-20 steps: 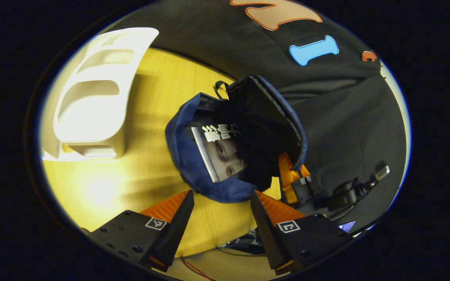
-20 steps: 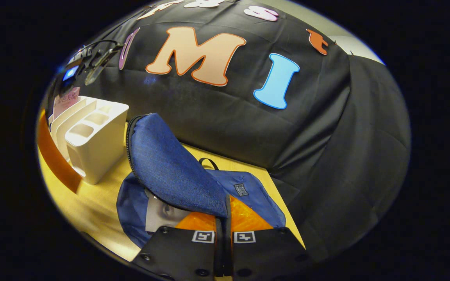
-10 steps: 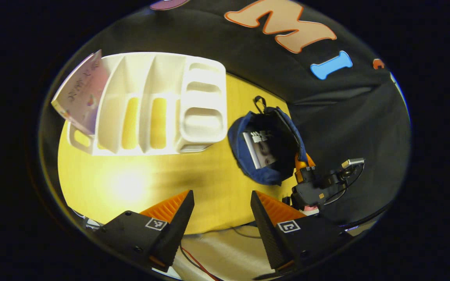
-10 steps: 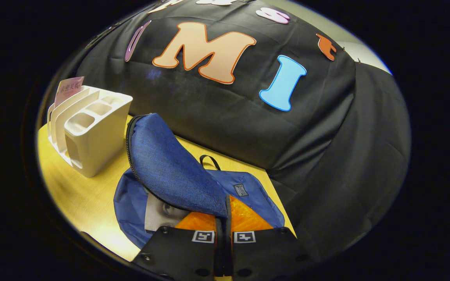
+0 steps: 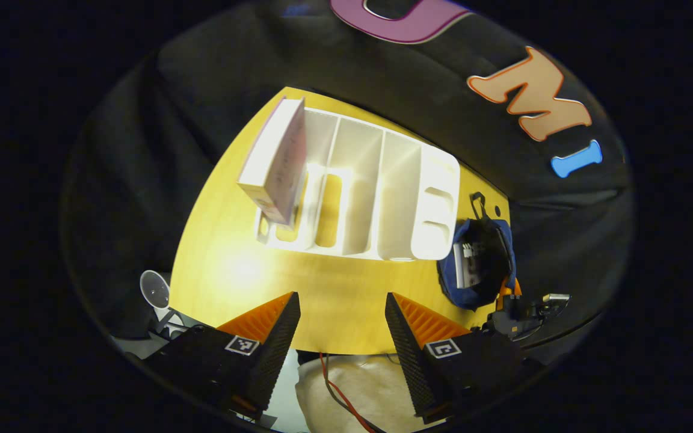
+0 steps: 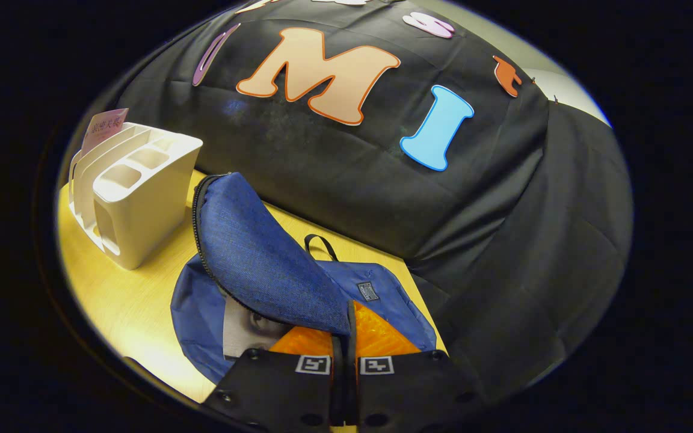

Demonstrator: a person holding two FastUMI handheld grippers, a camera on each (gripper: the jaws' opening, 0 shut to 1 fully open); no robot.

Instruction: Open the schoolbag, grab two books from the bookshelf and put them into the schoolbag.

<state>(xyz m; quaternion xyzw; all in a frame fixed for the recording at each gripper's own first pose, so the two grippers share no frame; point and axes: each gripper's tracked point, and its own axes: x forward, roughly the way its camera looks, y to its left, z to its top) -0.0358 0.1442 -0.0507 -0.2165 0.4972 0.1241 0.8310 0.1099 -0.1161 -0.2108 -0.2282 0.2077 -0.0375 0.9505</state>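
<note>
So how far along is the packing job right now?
Done: the blue fabric schoolbag is open with one book inside. In hand: the right gripper pinches the flap up. Left: the open left gripper faces the pink book in the white plastic bookshelf.

My left gripper [image 5: 340, 296] had two wedge-shaped fingers [image 5: 274, 325] with ribbed outer faces, each set on a black block. A square black-and-white marker [image 5: 242, 344] sat on each block, at 7 and 5 o'clock in the left gripper view, and a thin red cable [image 5: 340, 394] ran at 6 o'clock. My right gripper [image 6: 347, 313] had the same black blocks, with two such markers at 6 o'clock in the right gripper view and round screws [image 6: 222, 396] lower down. In the left gripper view, at 4 o'clock, it looked dark, with black cables and a small silvery plug [image 5: 556, 297].
</note>
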